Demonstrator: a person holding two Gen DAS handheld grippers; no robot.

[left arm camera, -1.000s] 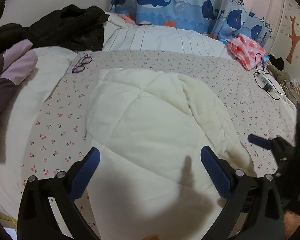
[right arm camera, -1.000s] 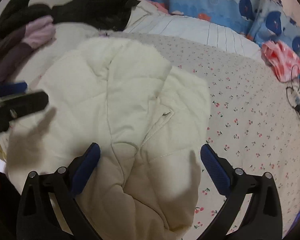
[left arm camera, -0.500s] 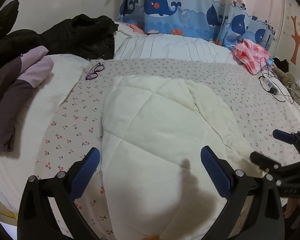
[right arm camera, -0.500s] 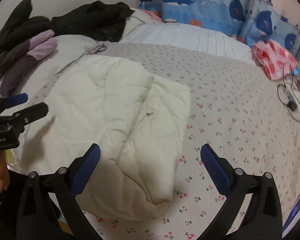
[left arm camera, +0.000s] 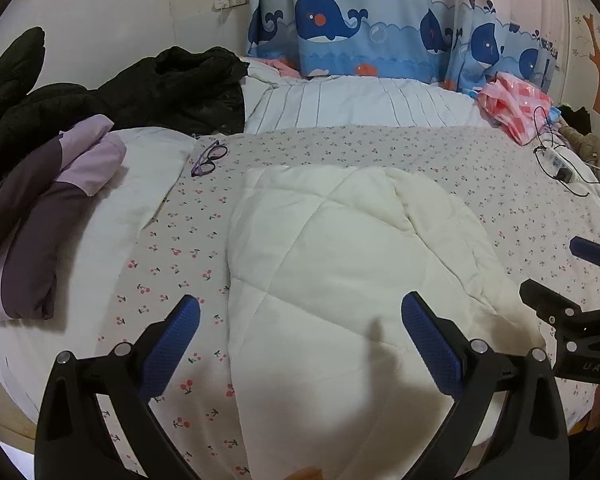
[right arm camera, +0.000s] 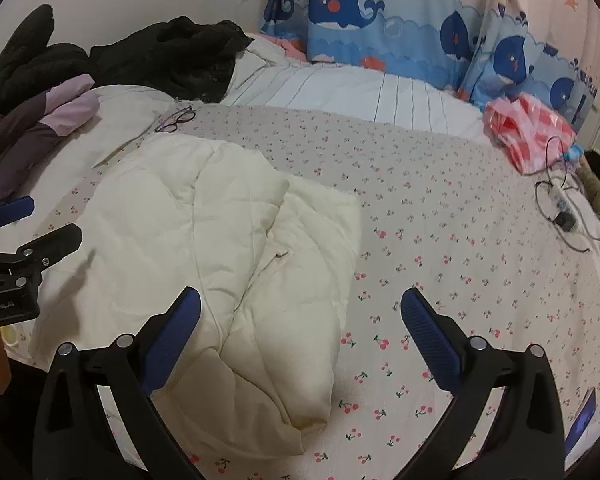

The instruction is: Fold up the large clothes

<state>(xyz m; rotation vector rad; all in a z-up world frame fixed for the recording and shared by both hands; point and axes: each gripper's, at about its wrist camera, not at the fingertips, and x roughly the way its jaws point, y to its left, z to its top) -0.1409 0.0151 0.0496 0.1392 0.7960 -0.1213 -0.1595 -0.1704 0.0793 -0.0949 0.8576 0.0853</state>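
Note:
A cream quilted padded garment (left arm camera: pixel 340 264) lies folded on the cherry-print bed sheet (left arm camera: pixel 172 248); it also shows in the right wrist view (right arm camera: pixel 204 248). My left gripper (left arm camera: pixel 300 336) is open and empty above the garment's near edge. My right gripper (right arm camera: pixel 300 332) is open and empty above the garment's right edge and the sheet. The right gripper also shows at the right of the left wrist view (left arm camera: pixel 572 280), and the left gripper at the left of the right wrist view (right arm camera: pixel 24 224).
A purple folded jacket (left arm camera: pixel 40 216) and black coats (left arm camera: pixel 148 88) lie at the left. Glasses (left arm camera: pixel 208 158) lie on the sheet beyond the garment. A pink checked bag (left arm camera: pixel 516 108) and a cable with a charger (left arm camera: pixel 560 166) lie at the right. A whale curtain (left arm camera: pixel 380 32) hangs behind.
Both grippers have pulled back and up from the garment, so more of the bed shows. The garment lies still.

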